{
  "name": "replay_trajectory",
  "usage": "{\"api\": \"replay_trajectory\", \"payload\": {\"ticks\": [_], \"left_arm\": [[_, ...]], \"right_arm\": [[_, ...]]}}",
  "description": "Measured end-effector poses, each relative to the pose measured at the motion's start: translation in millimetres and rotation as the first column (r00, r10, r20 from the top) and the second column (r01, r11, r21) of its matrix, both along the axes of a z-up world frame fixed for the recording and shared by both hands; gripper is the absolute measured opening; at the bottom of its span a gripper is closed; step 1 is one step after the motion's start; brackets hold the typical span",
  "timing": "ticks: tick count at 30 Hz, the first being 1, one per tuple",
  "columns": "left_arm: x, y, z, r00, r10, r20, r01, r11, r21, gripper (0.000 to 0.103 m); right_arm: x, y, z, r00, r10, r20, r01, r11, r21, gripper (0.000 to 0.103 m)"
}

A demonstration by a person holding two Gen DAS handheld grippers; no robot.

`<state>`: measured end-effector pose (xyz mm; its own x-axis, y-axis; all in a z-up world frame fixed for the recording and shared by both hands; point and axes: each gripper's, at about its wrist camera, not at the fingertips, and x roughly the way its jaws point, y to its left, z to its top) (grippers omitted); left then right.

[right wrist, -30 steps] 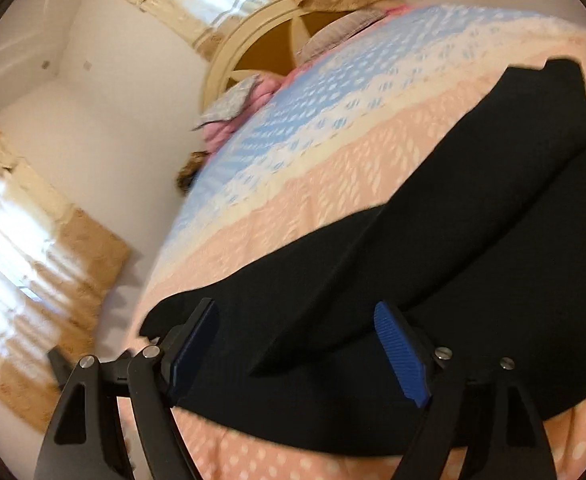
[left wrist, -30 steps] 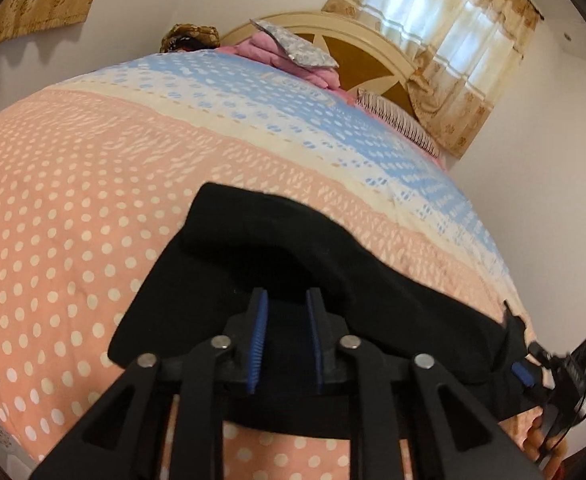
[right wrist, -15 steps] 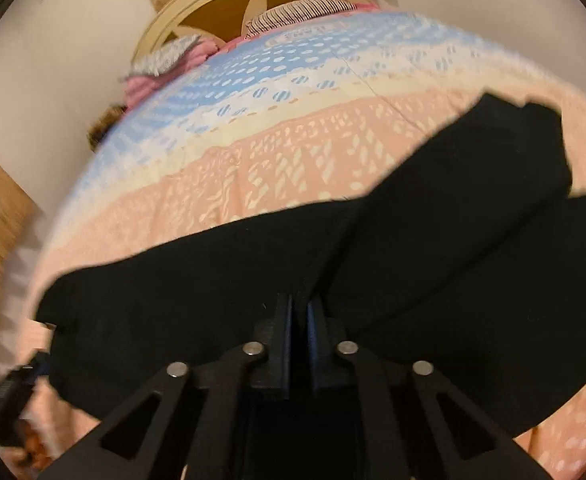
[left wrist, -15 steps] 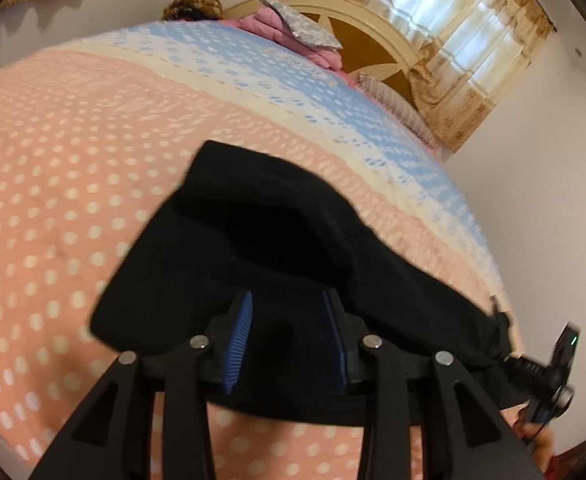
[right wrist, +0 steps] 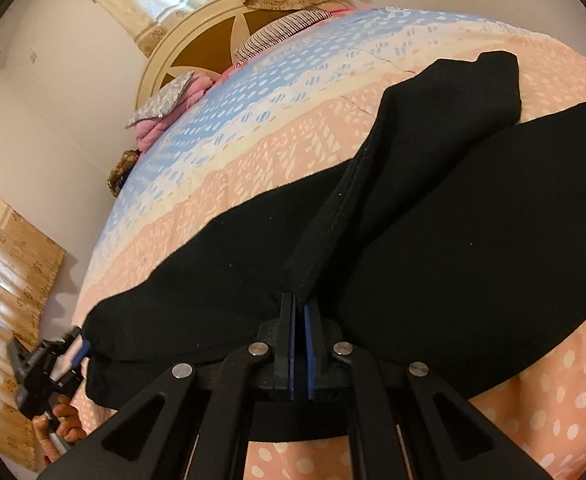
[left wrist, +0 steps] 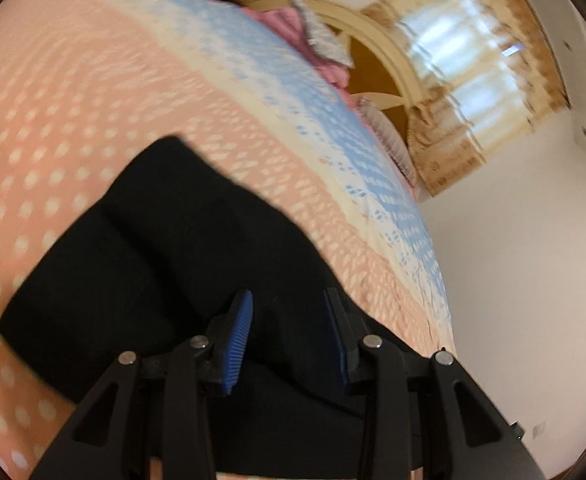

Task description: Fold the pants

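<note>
Black pants (left wrist: 165, 264) lie spread on a bed with a dotted pink, cream and blue cover (left wrist: 93, 92). My left gripper (left wrist: 289, 340) hovers over the near edge of the pants with its blue pads apart and fabric between them. In the right wrist view my right gripper (right wrist: 300, 320) is shut on a raised fold of the pants (right wrist: 433, 208) near the crotch, where the two legs part. The left gripper (right wrist: 49, 364) also shows in the right wrist view, at the far left end of the pants.
A rounded cream and brown headboard (right wrist: 197, 48) with pink bedding (right wrist: 189, 92) and a striped pillow (right wrist: 281, 32) stands at the far end. Curtained windows (left wrist: 469, 64) and white walls surround the bed. The bed's edge drops off near the left gripper.
My right gripper went from wide open to shut on a fold of the pants. My left gripper's jaws opened wider and its view swung left.
</note>
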<state>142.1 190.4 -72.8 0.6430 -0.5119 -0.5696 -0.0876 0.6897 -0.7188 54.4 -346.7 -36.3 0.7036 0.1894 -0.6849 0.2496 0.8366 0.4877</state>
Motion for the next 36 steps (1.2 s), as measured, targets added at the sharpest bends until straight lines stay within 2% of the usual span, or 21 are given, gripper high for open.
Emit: {"api": "replay_trajectory", "payload": {"ticks": [6,9,12,15,16,18,19,23,26,28,30,32,36], "left_arm": [[-15,11,-4,0.999,0.044,-0.017,-0.043,0.997,0.071,0.037],[-8,17,-13,0.998,0.064,-0.021,-0.064,0.998,0.015,0.037],[5,15,-21,0.996,0.069,-0.05,-0.068,0.998,0.007,0.037],[13,11,-23,0.996,0.084,-0.025,-0.084,0.997,-0.001,0.037],[14,10,-20,0.996,0.087,-0.002,-0.087,0.996,-0.008,0.03],[17,8,-14,0.998,0.061,0.028,-0.06,0.997,-0.05,0.003],[17,6,-7,0.998,0.043,0.043,-0.039,0.997,-0.071,0.003],[14,2,27,0.992,0.016,0.123,-0.013,1.0,-0.026,0.003],[2,10,43,0.991,0.002,0.136,0.001,1.0,-0.021,0.003],[-9,15,48,0.99,-0.011,0.137,0.01,1.0,0.015,0.003],[-17,17,46,0.991,-0.024,0.13,0.016,0.998,0.063,0.003],[-25,16,34,0.995,-0.029,0.096,0.015,0.989,0.147,0.003],[-33,18,-2,1.0,-0.021,-0.009,0.022,0.982,0.186,0.006]], "right_arm": [[4,0,-6,1.0,0.004,-0.009,-0.004,1.0,0.01,0.004],[6,1,-10,1.0,-0.002,-0.017,0.003,1.0,0.018,0.004],[6,0,-10,1.0,-0.001,-0.017,0.001,1.0,0.021,0.004],[7,1,-10,1.0,-0.001,-0.017,0.002,1.0,0.014,0.004],[7,1,-10,1.0,-0.002,-0.016,0.002,1.0,0.009,0.004],[8,2,-9,1.0,0.001,-0.012,-0.001,1.0,-0.001,0.004],[9,3,-6,1.0,0.008,-0.006,-0.008,1.0,-0.002,0.004],[7,4,16,0.997,0.043,0.068,-0.043,0.999,0.0,0.003],[-2,3,38,0.991,0.057,0.124,-0.056,0.998,-0.006,0.003],[-10,0,46,0.989,0.06,0.136,-0.061,0.998,0.004,0.003],[-21,-3,49,0.989,0.062,0.135,-0.064,0.998,0.01,0.003],[-33,-6,46,0.99,0.07,0.126,-0.071,0.997,0.005,0.003],[-44,-2,17,0.996,0.08,0.045,-0.079,0.997,-0.016,0.003]]}}
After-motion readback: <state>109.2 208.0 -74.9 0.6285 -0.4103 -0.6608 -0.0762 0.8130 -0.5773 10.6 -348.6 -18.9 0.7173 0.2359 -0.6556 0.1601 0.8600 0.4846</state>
